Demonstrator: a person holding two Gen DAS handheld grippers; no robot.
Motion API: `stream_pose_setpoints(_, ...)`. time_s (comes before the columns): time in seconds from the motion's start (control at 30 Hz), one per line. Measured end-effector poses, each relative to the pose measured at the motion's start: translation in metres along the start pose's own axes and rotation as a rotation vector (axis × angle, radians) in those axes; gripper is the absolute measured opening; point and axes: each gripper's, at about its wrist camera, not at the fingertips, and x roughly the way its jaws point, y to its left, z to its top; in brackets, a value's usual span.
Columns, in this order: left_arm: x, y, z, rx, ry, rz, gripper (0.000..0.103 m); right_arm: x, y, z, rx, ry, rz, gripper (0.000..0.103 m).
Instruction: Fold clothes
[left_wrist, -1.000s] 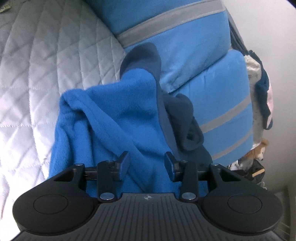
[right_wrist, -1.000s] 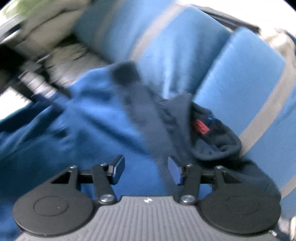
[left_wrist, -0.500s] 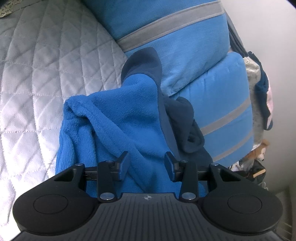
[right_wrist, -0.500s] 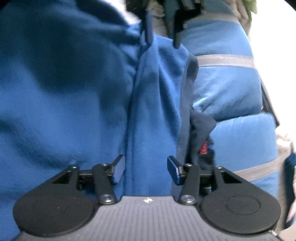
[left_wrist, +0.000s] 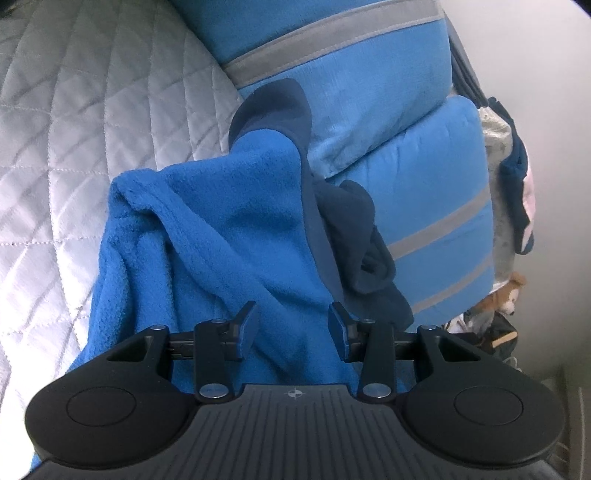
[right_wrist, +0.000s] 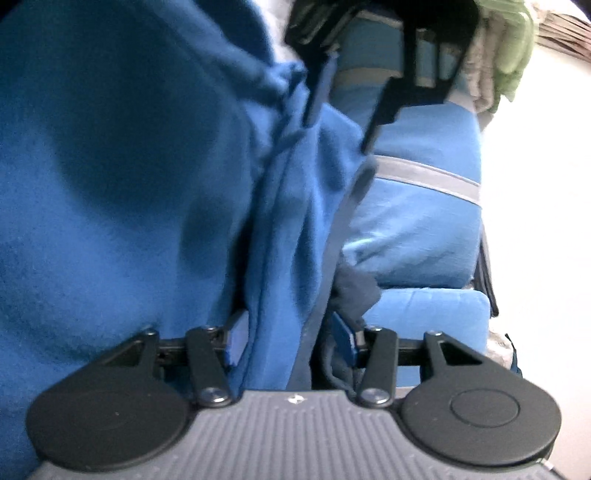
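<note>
Right wrist view: the right tongs have swung in low, open astride the blue fleece edge, ready to pinch; left tongs unchanged, open over fleece

Left gripper is sitting angled downward with its jaws parted, pads not pressing on anything. Right gripper is pointing slightly down too, jaws parted, and it's facing the left gripper's fingers.

Grey quilted cover — two blue grey-striped cushions beside it.
</note>
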Motion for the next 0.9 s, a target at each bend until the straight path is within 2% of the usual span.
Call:
stream_pose_setpoints(0.07, 0.001, 0.000, -0.001, -0.006, 0.006, -0.008, 0.041, -0.003, -0.004, 0.000, 0.024, -0.007, 0.005, 0.058)
stream_pose_setpoints(0.13, 0.002, 0.000, -0.001, -0.013, 0.014, -0.018, 0.040, -0.002, -0.006, 0.000, 0.037, -0.005, 0.022, 0.041)
stream_pose_setpoints(0.2, 0.004, 0.001, -0.003, -0.021, 0.024, -0.028, 0.041, -0.001, -0.008, -0.001, 0.055, -0.001, 0.041, 0.030)
stream_pose_setpoints(0.27, 0.006, 0.000, -0.005, -0.033, 0.045, -0.050, 0.041, -0.004, -0.012, 0.000, 0.087, -0.002, 0.061, 0.027)
stream_pose_setpoints(0.33, 0.011, -0.001, -0.008, -0.034, 0.072, -0.064, 0.041, -0.005, -0.017, 0.000, 0.122, -0.001, 0.081, 0.015)
stream_pose_setpoints(0.43, 0.022, -0.004, -0.015, -0.050, 0.111, -0.081, 0.042, -0.008, -0.025, 0.000, 0.177, 0.001, 0.108, 0.009)
stream_pose_setpoints(0.6, 0.043, -0.004, -0.025, -0.100, 0.150, -0.105, 0.042, -0.010, -0.036, -0.002, 0.265, 0.001, 0.141, 0.007)
stream_pose_setpoints(0.9, 0.066, 0.006, -0.034, -0.189, 0.142, -0.068, 0.040, -0.013, -0.047, -0.004, 0.365, 0.000, 0.180, 0.006)
